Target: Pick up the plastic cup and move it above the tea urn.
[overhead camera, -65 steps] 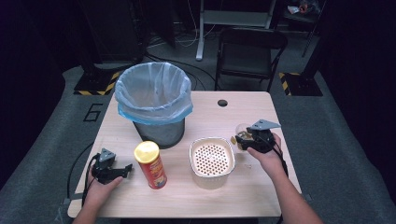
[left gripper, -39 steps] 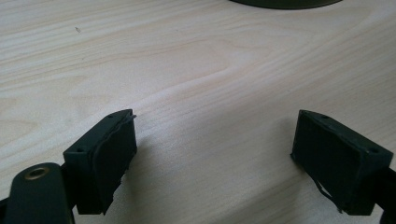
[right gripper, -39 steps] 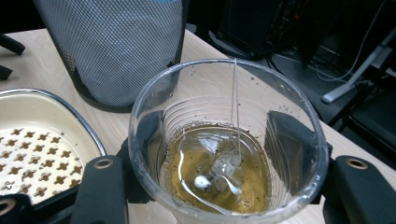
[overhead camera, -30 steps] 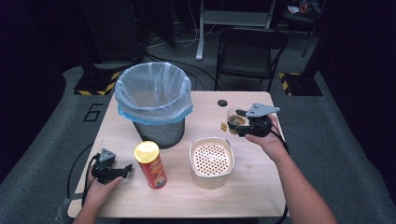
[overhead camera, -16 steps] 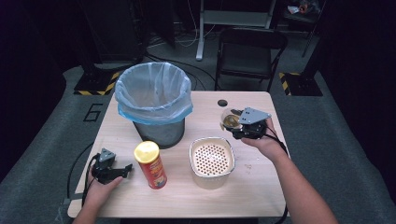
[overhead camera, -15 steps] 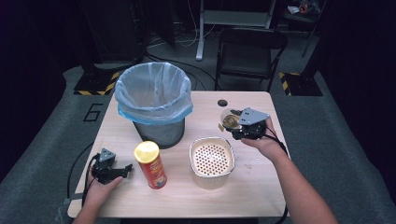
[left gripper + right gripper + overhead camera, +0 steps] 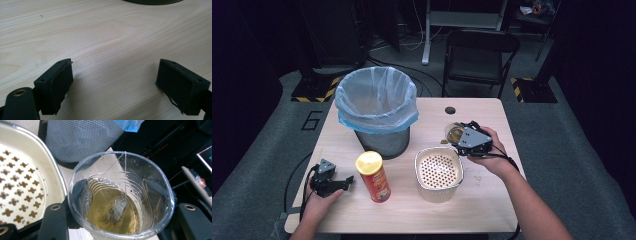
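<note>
My right gripper (image 7: pixel 462 135) is shut on a clear plastic cup (image 7: pixel 121 195) of yellowish tea with a tea bag (image 7: pixel 117 207) and its string inside. The cup (image 7: pixel 455 132) hangs tilted just above the back right rim of a cream strainer bowl (image 7: pixel 438 172) with a perforated insert (image 7: pixel 15 185). At the table's front left my left gripper (image 7: pixel 334 184) rests open on the wood, its pads (image 7: pixel 58 85) wide apart with bare table between them.
A red chip can with a yellow lid (image 7: pixel 373 176) stands between the left gripper and the bowl. A mesh bin with a blue liner (image 7: pixel 377 110) stands at the back left. A cable hole (image 7: pixel 450 110) and a black chair (image 7: pixel 482 55) lie beyond.
My right gripper has carried the cup from the table's right side leftward and forward to the strainer bowl's rim, and tilted it. The left gripper has stayed put.
</note>
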{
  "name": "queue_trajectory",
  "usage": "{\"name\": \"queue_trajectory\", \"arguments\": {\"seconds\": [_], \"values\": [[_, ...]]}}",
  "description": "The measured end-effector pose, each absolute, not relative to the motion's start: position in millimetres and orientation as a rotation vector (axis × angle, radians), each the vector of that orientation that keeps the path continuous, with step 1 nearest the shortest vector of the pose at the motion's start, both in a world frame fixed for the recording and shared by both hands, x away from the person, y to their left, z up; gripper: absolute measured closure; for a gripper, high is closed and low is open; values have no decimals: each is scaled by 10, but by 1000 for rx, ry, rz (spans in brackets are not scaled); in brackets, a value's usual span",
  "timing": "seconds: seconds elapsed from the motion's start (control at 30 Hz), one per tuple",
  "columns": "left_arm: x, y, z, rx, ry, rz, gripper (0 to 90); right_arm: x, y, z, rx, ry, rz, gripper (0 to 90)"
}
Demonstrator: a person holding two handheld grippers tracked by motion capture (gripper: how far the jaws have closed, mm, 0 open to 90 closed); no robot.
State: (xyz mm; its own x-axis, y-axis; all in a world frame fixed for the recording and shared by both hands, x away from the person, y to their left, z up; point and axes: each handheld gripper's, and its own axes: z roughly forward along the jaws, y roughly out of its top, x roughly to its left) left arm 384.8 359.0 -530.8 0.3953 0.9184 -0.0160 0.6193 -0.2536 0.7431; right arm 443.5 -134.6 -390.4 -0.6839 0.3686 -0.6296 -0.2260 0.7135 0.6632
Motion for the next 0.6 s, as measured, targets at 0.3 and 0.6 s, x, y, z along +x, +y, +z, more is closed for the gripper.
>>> {"name": "queue_trajectory", "arguments": {"seconds": [0.3,0.6], "values": [[3848,3590,-5308,1978,1312,565,132,4365,-1274,-3958,-1,2088,867,388],[3848,3589,-5308,1977,1312,565,133,4217,-1152,-4032,-158,2021,690,393]]}}
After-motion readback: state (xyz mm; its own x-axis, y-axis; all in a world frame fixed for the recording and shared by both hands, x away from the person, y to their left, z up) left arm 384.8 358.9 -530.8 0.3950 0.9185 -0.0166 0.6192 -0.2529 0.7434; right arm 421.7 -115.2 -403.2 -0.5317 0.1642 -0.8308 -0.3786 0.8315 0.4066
